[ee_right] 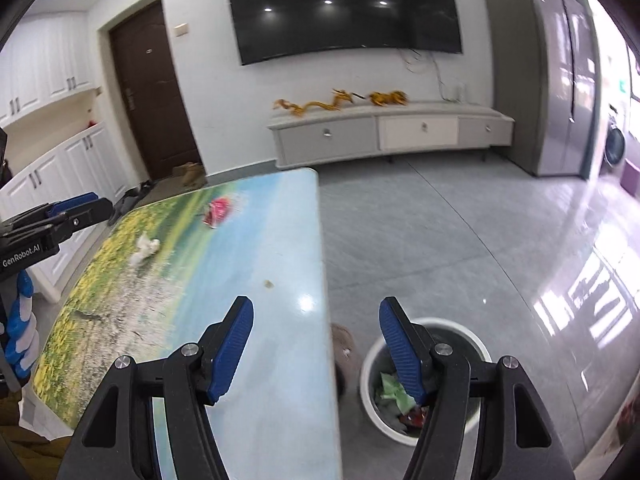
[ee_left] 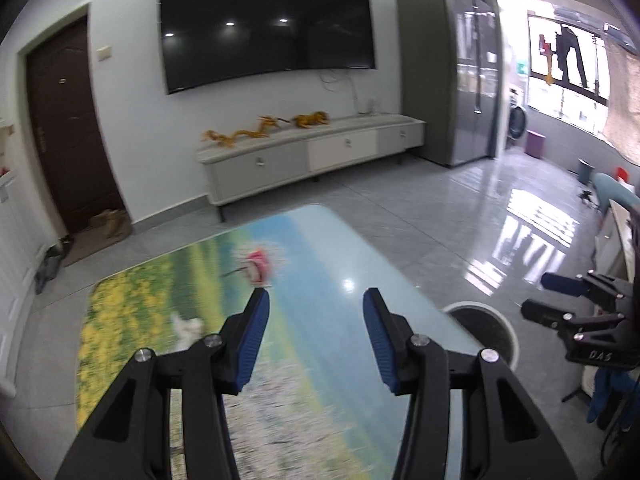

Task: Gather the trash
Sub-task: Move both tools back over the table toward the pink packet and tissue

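wall tv (ee_left: 266,28), low cabinet (ee_left: 312,152), brown door (ee_left: 68,128), fridge (ee_left: 460,76)

My left wrist view looks down past its claw (ee_left: 316,300) at the tabletop (ee_left: 320,248), facing the television (ee_left: 268,28). My right view sits beside it; both share tabletop, television and bin (ee_right: 372,364).

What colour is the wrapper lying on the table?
Pink-red wrapper, clearest in the right wrist view.
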Action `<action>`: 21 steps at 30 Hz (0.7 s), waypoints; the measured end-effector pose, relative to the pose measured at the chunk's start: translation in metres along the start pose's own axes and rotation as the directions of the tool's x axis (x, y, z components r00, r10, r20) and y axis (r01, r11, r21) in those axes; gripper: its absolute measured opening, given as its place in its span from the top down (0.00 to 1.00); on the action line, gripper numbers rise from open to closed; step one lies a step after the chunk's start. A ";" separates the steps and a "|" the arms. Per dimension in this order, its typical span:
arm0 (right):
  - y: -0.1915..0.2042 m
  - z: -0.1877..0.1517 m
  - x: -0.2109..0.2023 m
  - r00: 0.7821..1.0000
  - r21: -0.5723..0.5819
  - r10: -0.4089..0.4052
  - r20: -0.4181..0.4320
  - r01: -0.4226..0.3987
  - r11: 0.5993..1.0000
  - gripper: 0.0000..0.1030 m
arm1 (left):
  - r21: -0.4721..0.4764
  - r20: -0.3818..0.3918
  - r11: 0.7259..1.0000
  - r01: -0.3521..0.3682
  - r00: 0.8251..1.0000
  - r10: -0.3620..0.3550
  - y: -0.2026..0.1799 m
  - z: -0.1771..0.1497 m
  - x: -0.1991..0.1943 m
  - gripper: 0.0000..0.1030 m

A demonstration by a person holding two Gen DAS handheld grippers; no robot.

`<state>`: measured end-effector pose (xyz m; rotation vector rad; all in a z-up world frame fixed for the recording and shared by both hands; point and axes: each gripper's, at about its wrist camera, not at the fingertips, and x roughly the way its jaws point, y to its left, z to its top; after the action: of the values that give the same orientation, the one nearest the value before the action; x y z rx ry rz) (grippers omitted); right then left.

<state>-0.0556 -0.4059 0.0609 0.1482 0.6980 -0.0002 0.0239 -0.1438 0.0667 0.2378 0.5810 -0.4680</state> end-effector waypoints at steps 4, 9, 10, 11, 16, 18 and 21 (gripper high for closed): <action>0.032 0.020 0.014 0.999 -0.058 0.052 0.011 -0.051 0.997 0.38 | -0.044 0.004 0.996 -0.080 0.997 0.081 0.039 -0.010 -0.008 0.55; 0.073 0.039 0.044 0.995 -0.126 0.098 -0.013 -0.099 0.987 0.38 | -0.093 -0.020 0.985 -0.146 0.989 0.144 0.072 -0.024 0.000 0.55; 0.079 0.042 0.050 0.994 -0.135 0.108 -0.019 -0.110 0.985 0.38 | -0.101 -0.025 0.983 -0.153 0.988 0.151 0.078 -0.026 0.003 0.55; 0.086 0.044 0.056 0.993 -0.144 0.117 -0.025 -0.119 0.982 0.38 | -0.108 -0.031 0.981 -0.159 0.987 0.157 0.084 -0.028 0.006 0.55; 0.106 0.049 0.083 0.988 -0.177 0.139 -0.061 -0.148 0.973 0.38 | -0.138 -0.060 0.971 -0.194 0.980 0.187 0.103 -0.036 0.020 0.55; 0.112 0.050 0.095 0.986 -0.188 0.144 -0.081 -0.157 0.970 0.38 | -0.148 -0.073 0.968 -0.201 0.979 0.193 0.111 -0.039 0.028 0.55; 0.113 0.050 0.110 0.983 -0.193 0.148 -0.106 -0.166 0.967 0.38 | -0.158 -0.094 0.966 -0.204 0.977 0.191 0.115 -0.041 0.040 0.55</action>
<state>0.0664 -0.2950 0.0433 0.0085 0.7710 0.2302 0.0900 -0.0438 0.0205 0.1524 0.6622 -0.2157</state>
